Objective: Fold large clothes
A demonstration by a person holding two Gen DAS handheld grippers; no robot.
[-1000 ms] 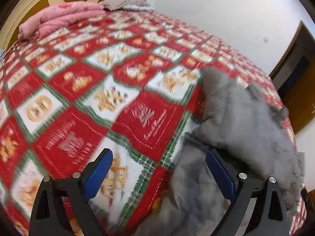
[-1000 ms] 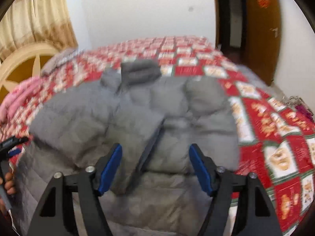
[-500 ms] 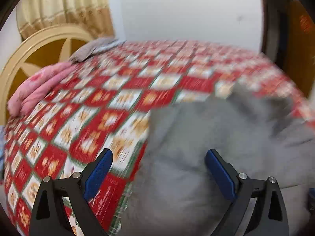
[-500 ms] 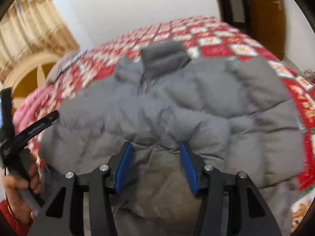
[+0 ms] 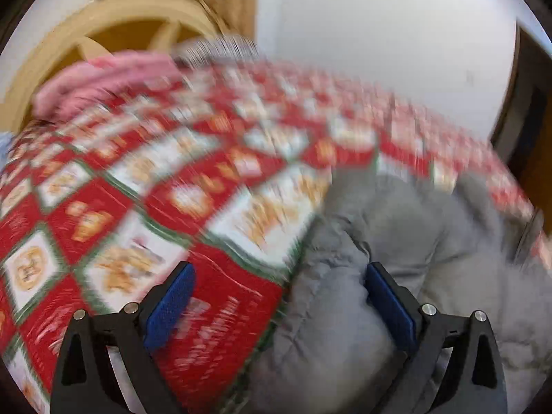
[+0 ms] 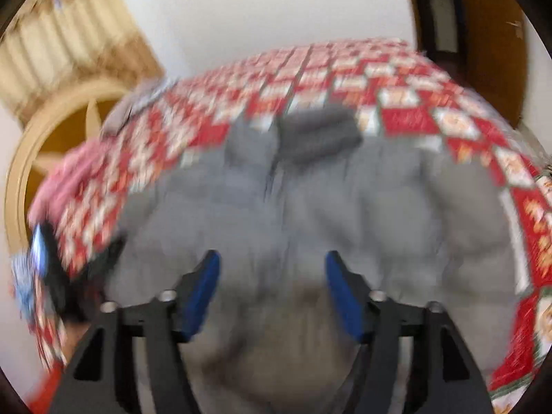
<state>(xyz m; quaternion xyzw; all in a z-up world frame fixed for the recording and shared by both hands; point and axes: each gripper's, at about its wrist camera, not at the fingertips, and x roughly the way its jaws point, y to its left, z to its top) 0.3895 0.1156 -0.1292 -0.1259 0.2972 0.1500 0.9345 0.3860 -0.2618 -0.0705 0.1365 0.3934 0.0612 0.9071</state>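
both grippers, left (image 5: 277, 305) and right (image 6: 270, 291), gape over the grey jacket (image 6: 310, 214); quilt (image 5: 145, 186) writing unreadable.

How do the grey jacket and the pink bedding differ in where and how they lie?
The grey jacket lies spread flat near the grippers, collar pointing away; the pink bedding sits bunched far off by the headboard. The jacket is quilted and large in view, the bedding small and blurred. Both rest on the red patchwork bedspread.

Bed (image 5: 214, 179) with red patchwork quilt lies ahead of the fingers. Beyond: cream headboard (image 5: 103, 17), beige curtain (image 6: 69, 45), white wall (image 5: 379, 34), brown door (image 6: 483, 34).
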